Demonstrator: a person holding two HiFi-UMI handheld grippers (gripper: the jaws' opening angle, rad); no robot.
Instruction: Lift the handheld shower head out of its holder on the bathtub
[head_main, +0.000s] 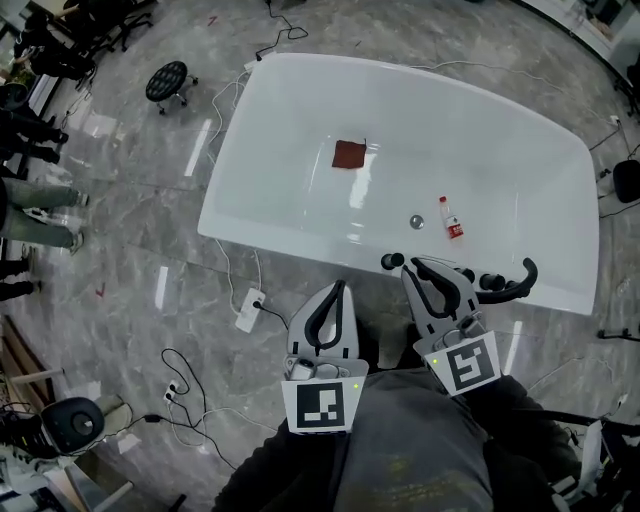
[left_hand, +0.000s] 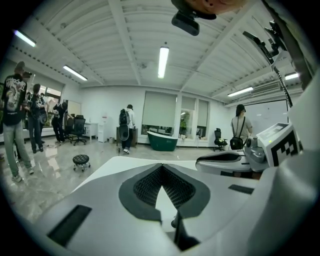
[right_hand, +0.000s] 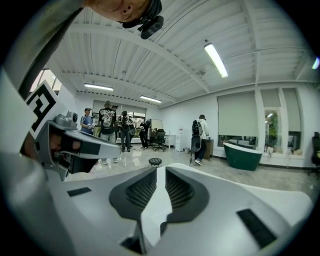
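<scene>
The white bathtub (head_main: 262, 160) fills the upper part of the head view. On its near rim at the right lies the black handheld shower head (head_main: 513, 281) in its holder, with black knobs (head_main: 392, 262) to its left. My right gripper (head_main: 418, 272) reaches over the near rim between the knobs and the shower head, apart from it. Its jaws stand slightly apart with nothing between them (right_hand: 157, 175). My left gripper (head_main: 338, 290) hovers just short of the rim, jaw tips meeting, empty (left_hand: 161, 169).
Inside the tub lie a brown cloth (head_main: 349, 155), a small red bottle (head_main: 452, 220) and the drain (head_main: 417, 222). A power strip (head_main: 249, 307) and cables lie on the floor at the tub's near left. A black stool (head_main: 167, 82) and standing people (head_main: 30, 215) are at the left.
</scene>
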